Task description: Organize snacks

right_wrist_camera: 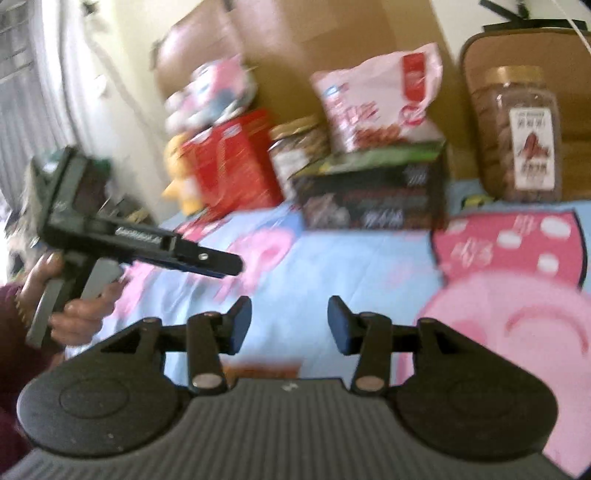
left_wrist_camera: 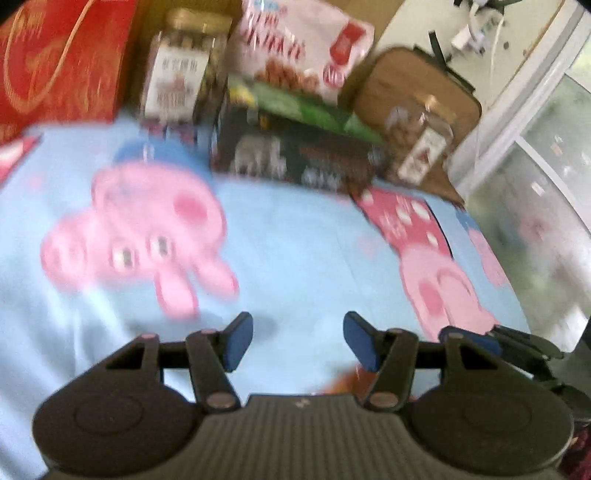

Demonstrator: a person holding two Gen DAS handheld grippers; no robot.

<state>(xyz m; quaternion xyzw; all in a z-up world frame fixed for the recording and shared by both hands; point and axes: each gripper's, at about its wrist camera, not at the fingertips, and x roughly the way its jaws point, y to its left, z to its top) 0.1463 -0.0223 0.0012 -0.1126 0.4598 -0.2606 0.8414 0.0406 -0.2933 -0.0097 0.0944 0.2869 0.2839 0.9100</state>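
Snacks stand in a row at the back of a light blue cartoon pig sheet (left_wrist_camera: 295, 236). From the left: a red box (left_wrist_camera: 62, 62), a clear jar with a gold lid (left_wrist_camera: 181, 70), a dark green box (left_wrist_camera: 295, 155) with a pink-white snack bag (left_wrist_camera: 299, 48) on top, and a second jar (left_wrist_camera: 421, 140). The right wrist view shows the same red box (right_wrist_camera: 229, 162), dark box (right_wrist_camera: 373, 192), bag (right_wrist_camera: 376, 99) and jar (right_wrist_camera: 517, 136). My left gripper (left_wrist_camera: 298, 343) is open and empty above the sheet. My right gripper (right_wrist_camera: 290, 325) is open and empty. The left gripper (right_wrist_camera: 221, 264) shows hand-held at the left.
A brown padded headboard (left_wrist_camera: 417, 85) and cardboard (right_wrist_camera: 295, 33) stand behind the snacks. A window or glass door (left_wrist_camera: 546, 155) is at the right. Something orange-brown (right_wrist_camera: 258, 369) lies just under the right gripper. Both views are motion-blurred.
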